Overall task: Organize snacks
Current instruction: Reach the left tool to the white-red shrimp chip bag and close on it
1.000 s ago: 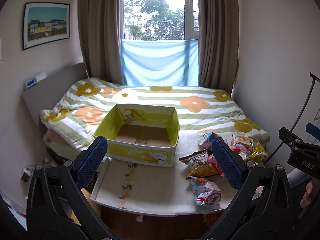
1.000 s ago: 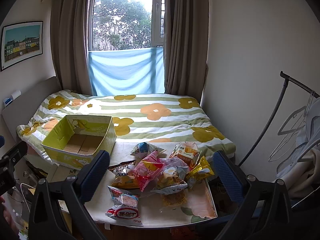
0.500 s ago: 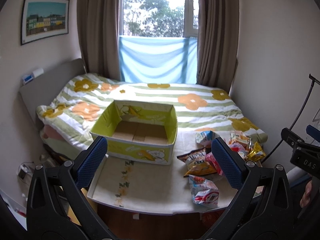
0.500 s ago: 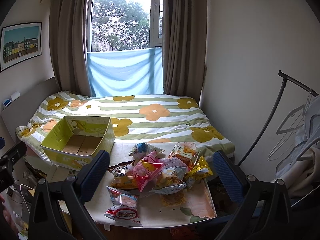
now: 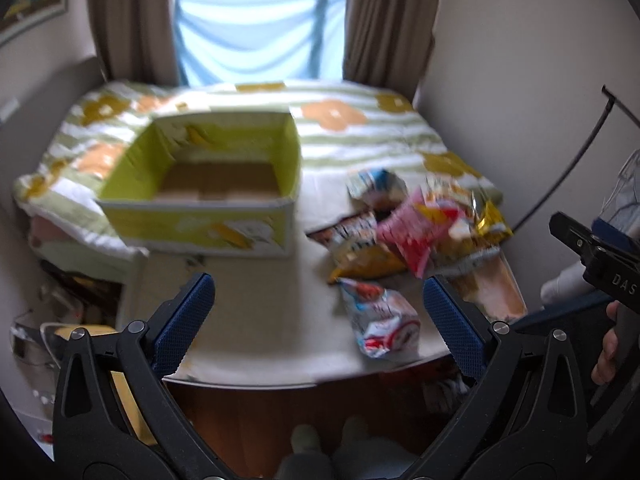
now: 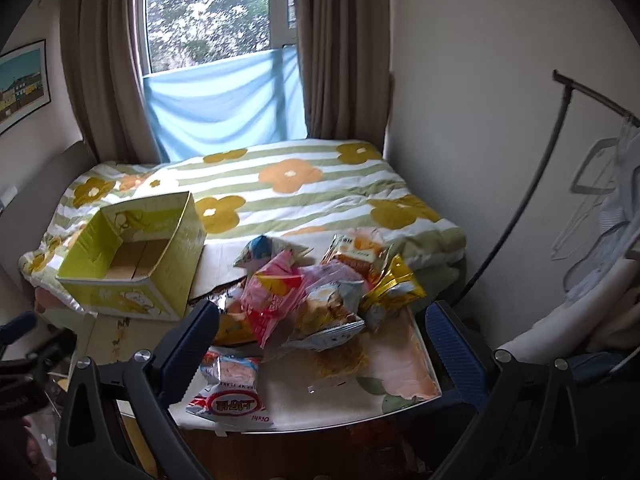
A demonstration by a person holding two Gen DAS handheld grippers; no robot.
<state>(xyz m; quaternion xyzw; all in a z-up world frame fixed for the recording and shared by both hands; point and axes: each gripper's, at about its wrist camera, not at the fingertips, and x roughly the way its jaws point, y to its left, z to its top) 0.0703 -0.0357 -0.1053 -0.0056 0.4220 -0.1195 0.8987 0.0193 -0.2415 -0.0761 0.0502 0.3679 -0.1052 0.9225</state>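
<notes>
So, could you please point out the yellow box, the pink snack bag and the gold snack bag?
yellow box (image 6: 132,304): right wrist view, front wall.
pink snack bag (image 6: 270,300): right wrist view, bag's middle.
gold snack bag (image 6: 394,286): right wrist view, bag's middle.

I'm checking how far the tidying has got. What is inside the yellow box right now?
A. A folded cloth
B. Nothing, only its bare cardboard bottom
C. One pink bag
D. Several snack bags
B: the yellow box shows only its brown cardboard bottom, while the snack bags lie piled on the table beside it.
</notes>
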